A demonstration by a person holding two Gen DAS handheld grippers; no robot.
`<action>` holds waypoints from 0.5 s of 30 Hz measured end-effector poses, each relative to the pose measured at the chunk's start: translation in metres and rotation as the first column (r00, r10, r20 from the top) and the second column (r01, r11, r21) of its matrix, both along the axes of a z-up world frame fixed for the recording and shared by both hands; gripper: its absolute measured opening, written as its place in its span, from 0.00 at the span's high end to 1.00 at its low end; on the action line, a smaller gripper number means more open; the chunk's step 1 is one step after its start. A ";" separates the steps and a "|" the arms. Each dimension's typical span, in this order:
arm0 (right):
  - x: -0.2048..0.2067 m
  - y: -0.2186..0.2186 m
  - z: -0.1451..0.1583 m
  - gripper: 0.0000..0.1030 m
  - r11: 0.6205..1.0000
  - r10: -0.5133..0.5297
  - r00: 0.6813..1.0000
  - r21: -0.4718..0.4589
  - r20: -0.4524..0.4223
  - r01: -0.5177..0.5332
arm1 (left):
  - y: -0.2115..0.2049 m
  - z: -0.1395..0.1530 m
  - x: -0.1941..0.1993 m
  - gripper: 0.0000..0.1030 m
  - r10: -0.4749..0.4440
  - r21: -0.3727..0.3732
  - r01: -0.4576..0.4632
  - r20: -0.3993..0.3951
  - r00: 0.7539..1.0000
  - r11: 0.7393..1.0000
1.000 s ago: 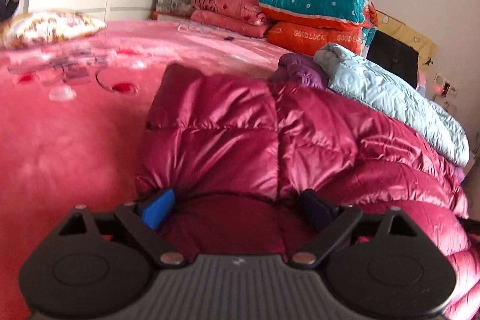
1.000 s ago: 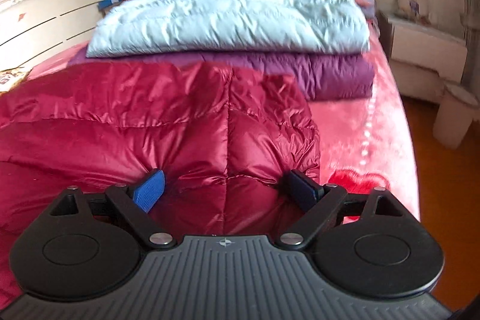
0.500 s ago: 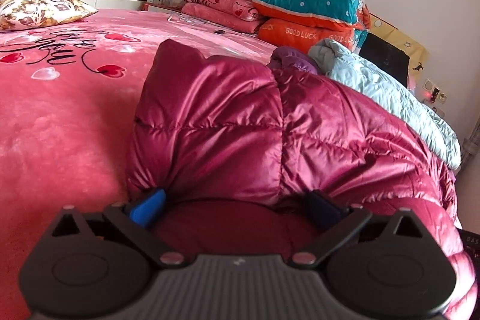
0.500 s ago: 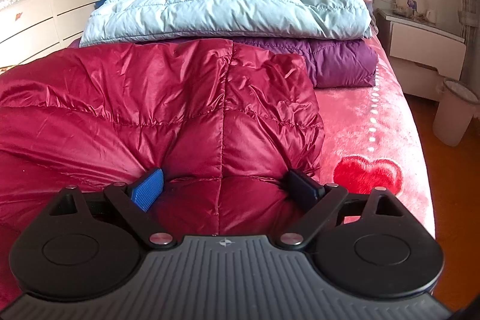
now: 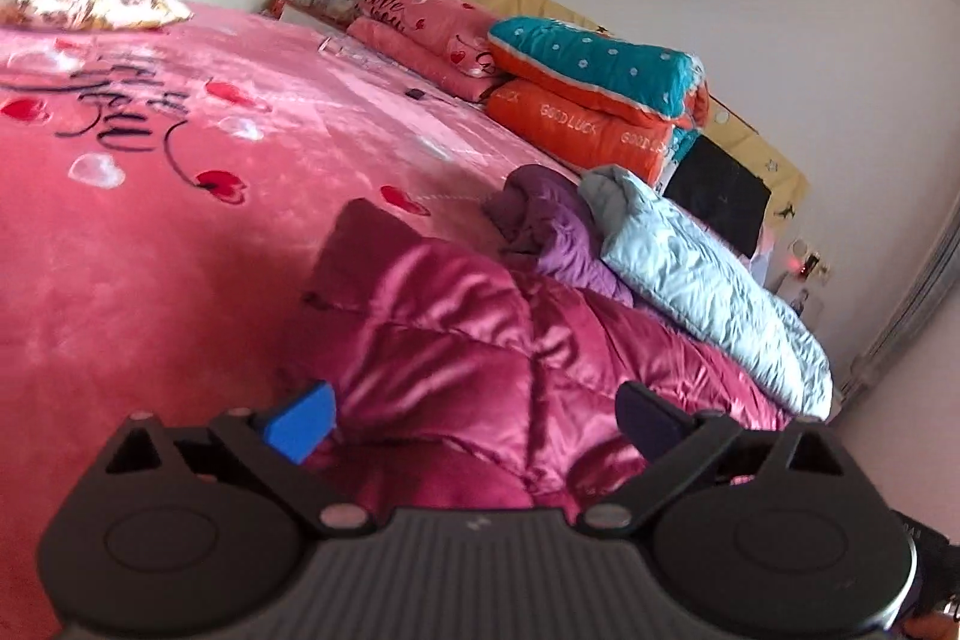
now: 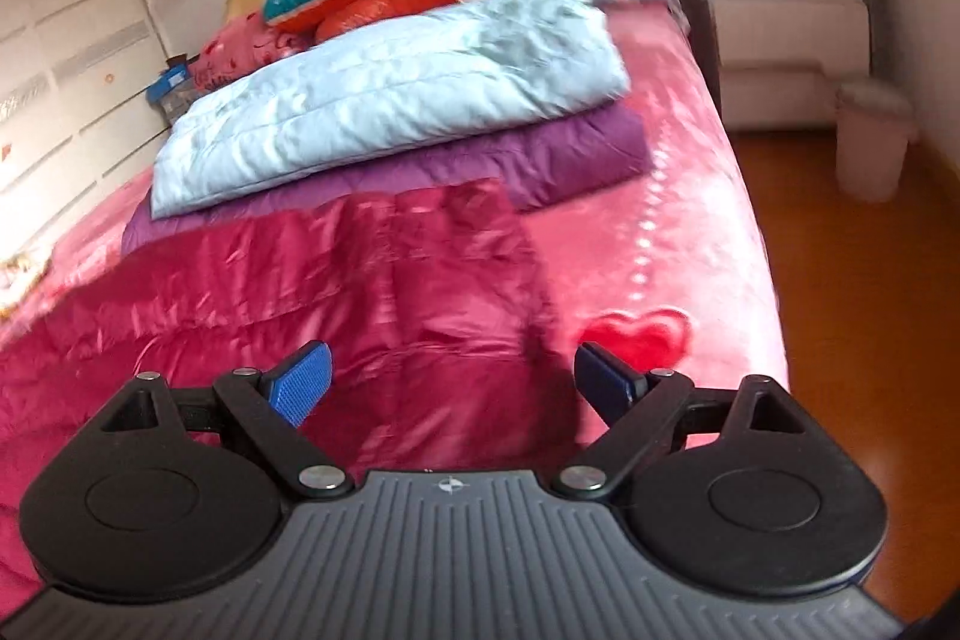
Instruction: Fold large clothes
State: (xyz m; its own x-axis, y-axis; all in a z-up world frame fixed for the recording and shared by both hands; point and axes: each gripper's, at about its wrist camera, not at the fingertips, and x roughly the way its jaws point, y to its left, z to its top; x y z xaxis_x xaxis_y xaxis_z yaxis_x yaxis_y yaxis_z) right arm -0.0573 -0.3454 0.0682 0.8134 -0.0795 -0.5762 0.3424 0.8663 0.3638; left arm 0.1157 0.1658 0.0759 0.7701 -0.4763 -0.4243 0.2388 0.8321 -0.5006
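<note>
Left gripper (image 5: 474, 418): your jaws stand wide apart; the crimson down coat (image 5: 480, 340) bulges up between the pads, but neither pad appears to press it, so you hold nothing.
Right gripper (image 6: 450, 376): your jaws are spread wide here too, poised above the coat's (image 6: 300, 292) right end with nothing gripped; the view is blurred.
Where the coat lies: it sits at the near edge of the bed (image 5: 120, 250), directly ahead of and below both grippers, already doubled into a thick, puffy bundle.
Long axis: it runs left to right across the near bed edge, crosswise to both pairs of fingers; your left gripper is nearer its left end, your right gripper nearer its right end.
What the next move turns on: judged from this, each hand would have to come forward and down onto its own end; neither needs to cross over.
Just beyond: a folded purple coat (image 6: 570, 154) touches the crimson one's far edge, with a folded pale blue coat (image 6: 390, 82) lying on top of it.
Writing, mid bed: black script on the pink cover, too blurred to read.
Writing, far: "GOOD LUCK" printed twice on the orange quilt (image 5: 588, 130); script that looks like "Love" on the pink pillow (image 5: 414, 10).
</note>
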 end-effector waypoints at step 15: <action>0.002 -0.083 -0.049 0.00 0.887 0.155 0.988 0.438 0.023 -0.149 | 0.065 -0.043 0.032 0.03 -0.057 -0.290 -0.027 -0.278 0.959 0.957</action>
